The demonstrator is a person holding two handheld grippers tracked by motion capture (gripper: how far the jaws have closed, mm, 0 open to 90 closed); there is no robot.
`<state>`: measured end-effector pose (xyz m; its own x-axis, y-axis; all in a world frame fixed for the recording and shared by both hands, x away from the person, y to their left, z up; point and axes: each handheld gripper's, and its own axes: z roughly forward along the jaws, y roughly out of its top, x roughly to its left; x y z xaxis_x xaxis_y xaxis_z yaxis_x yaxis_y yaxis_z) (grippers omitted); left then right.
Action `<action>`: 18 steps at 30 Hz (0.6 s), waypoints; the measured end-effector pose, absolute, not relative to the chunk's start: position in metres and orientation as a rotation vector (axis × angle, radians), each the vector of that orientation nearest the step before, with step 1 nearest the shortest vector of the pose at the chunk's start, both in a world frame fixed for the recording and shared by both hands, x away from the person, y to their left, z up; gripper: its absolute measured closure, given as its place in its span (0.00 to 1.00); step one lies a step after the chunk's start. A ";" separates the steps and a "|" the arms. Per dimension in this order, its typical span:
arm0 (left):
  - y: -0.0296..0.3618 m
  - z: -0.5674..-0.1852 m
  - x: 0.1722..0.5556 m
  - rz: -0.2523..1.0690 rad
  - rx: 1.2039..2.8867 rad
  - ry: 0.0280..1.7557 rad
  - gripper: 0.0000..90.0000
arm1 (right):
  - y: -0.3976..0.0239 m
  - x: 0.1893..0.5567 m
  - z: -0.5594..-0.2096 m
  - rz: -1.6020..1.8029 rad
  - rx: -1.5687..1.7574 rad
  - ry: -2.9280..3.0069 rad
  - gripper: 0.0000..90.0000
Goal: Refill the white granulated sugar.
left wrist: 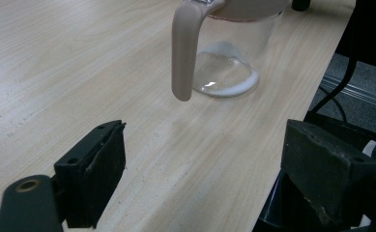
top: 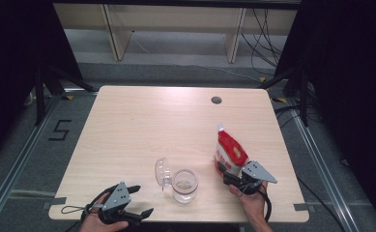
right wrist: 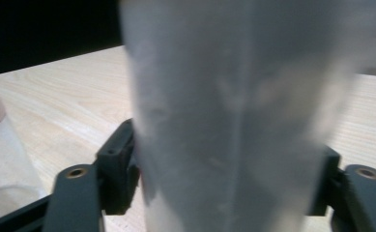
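Between the right gripper's (top: 235, 181) fingers (right wrist: 118, 169) stands the pouch (top: 230, 153), apparently clamped, though that close view is blurred. The jar (top: 184, 185), lid open, sits beside them. Left gripper (top: 136, 200) gapes, empty. Next, I judge: lift and tip over the jar.

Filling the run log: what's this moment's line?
right gripper: fingers around red pouch, upright | left gripper: open, empty | jar: lid open

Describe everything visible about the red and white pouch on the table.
The pouch is a soft stand-up bag, red with a white label and a white spout at its top corner. It stands upright, slightly tilted, near the table's right edge, right of the clear jar. The right gripper has its jaws around its lower part, pads against its sides.
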<state>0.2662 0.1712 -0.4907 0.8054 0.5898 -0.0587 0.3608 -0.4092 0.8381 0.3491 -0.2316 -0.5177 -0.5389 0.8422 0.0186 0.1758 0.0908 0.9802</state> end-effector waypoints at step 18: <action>0.170 -0.492 0.266 0.302 2.050 0.690 0.17 | -0.233 0.353 -0.517 1.495 0.941 1.827 0.46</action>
